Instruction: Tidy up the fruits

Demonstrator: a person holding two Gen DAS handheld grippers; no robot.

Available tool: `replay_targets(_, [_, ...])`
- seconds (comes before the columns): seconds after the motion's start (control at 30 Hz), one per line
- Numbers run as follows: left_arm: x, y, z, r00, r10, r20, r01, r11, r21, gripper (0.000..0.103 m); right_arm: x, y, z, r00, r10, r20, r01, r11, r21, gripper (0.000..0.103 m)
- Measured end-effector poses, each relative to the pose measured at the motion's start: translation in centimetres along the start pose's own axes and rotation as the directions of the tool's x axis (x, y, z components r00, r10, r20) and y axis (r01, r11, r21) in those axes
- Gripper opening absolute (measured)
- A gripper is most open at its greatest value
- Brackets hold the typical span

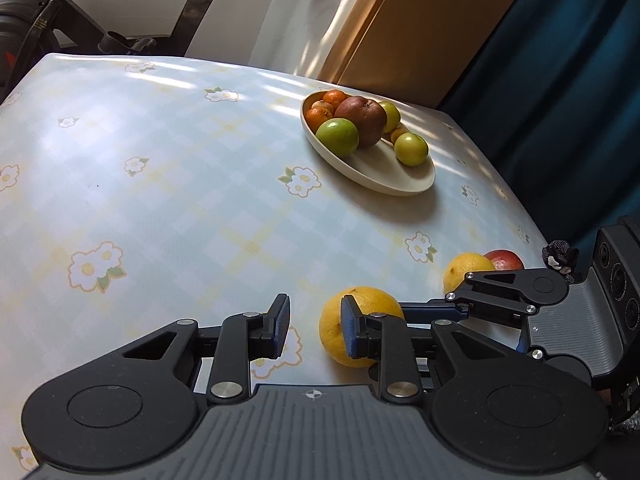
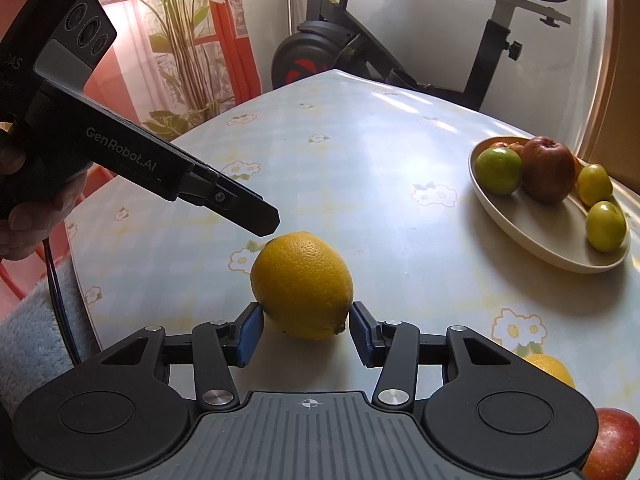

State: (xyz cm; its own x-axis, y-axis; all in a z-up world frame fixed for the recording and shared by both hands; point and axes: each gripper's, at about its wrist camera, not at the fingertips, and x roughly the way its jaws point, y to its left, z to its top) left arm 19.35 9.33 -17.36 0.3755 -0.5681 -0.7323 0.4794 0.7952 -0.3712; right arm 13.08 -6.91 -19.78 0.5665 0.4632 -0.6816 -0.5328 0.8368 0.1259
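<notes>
A yellow lemon lies on the flowered tablecloth, and my right gripper is shut on it, a blue pad against each side. In the left wrist view the same lemon sits just behind the right finger of my left gripper, whose jaws stand a narrow gap apart with nothing between them. From the right wrist view, the left gripper hovers just above and behind the lemon. A cream oval bowl holds green apples, a big red apple and oranges. Another yellow fruit and a red apple lie loose near the table edge.
A hand holds the left gripper. An exercise bike and a plant stand beyond the table's far edge. A blue curtain and a wooden panel flank the bowl side. Pale blue cloth lies beside the table.
</notes>
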Motion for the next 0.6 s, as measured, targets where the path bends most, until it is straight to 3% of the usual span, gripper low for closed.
replay_targets(0.6, [0.83,0.07,0.10,0.994,-0.106,-0.015,0.106,0.994,-0.032,0.029,0.05,-0.52,-0.15,1.000,0.009,0.003,-0.010,1.000,0.019,0.044])
